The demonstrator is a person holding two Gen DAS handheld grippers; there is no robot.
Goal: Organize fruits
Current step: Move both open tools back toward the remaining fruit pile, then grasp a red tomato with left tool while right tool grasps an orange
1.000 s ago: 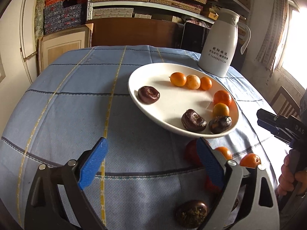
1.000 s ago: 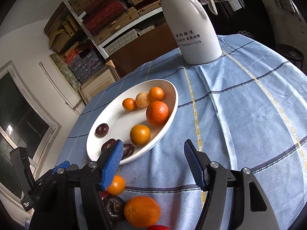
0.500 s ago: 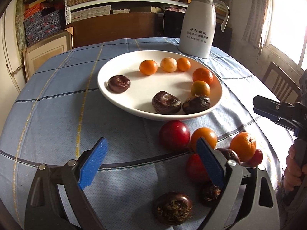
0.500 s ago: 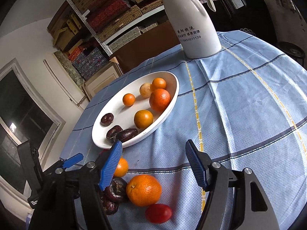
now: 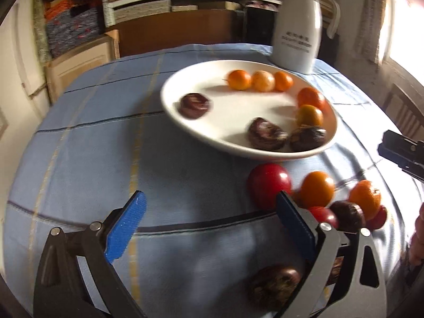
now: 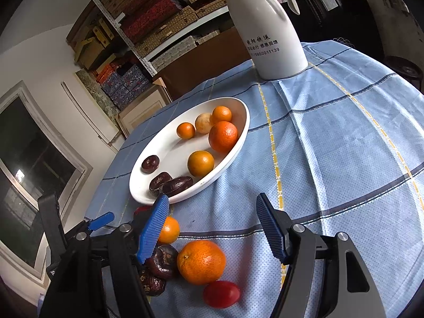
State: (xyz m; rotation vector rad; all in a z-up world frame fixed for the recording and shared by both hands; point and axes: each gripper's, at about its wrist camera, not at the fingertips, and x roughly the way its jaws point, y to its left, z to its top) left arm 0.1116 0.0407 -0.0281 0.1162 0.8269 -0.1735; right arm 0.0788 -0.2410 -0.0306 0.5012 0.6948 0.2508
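Both the left claw (image 5: pixel 209 225) and right claw (image 6: pixel 212 228) are held agape, nothing gripped, over loose fruit beside the white plate (image 6: pixel 233 156), presumably awaiting sorting.

The whole left wrist view is blurred, so the print on the white jug (image 5: pixel 296 30) cannot be read. There the right pad hides part of a small red fruit (image 5: pixel 324 215). In the right wrist view the left pad covers part of a small orange (image 6: pixel 169 230) and a dark fruit (image 6: pixel 153 284).
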